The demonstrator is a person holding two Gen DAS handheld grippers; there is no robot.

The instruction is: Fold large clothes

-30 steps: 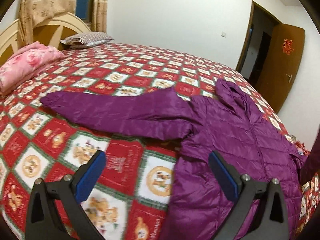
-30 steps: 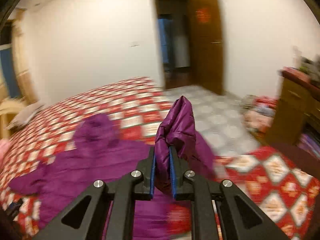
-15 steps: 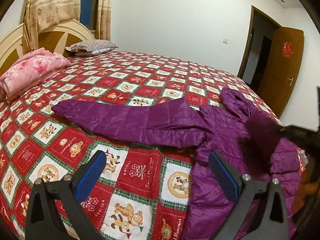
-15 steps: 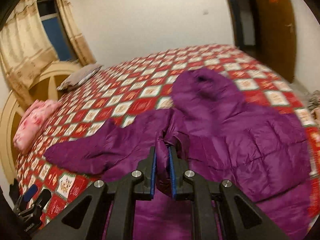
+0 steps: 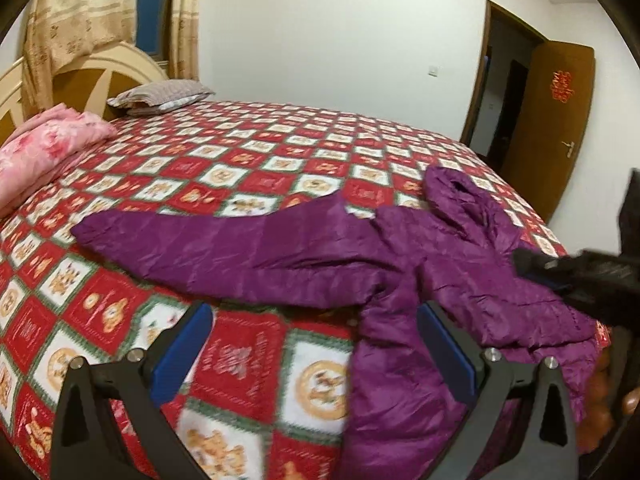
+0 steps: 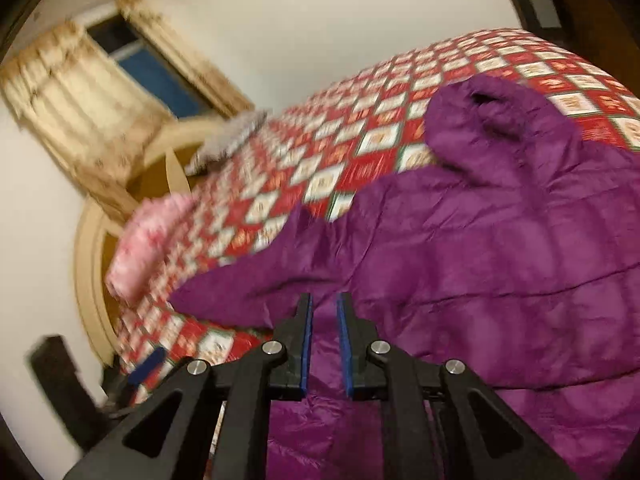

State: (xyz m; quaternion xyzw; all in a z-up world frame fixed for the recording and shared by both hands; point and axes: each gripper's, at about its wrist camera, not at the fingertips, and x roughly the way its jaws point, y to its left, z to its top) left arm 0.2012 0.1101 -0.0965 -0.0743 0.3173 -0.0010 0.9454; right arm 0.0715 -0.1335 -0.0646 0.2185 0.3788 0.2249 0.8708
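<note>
Your bed [image 5: 280, 152] carries the purple jacket [image 5: 460, 280] spread flat near its foot edge, one sleeve [image 5: 224, 248] stretched toward the pink blanket [image 5: 44, 148]. Your left gripper [image 5: 316, 344] hovers with fingers wide apart over the armpit; your right gripper [image 6: 324, 328] is nearly together above the jacket's body, and whether it pinches fabric is unclear.

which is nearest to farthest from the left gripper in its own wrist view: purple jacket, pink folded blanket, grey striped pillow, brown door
1. Purple puffy hooded jacket, spread on the quilt just ahead of the left gripper, its hem between the fingers.
2. Pink folded blanket, far left by the headboard.
3. Grey striped pillow, at the bed's head.
4. Brown wooden door, far right; against the pillow, too close to call.
</note>
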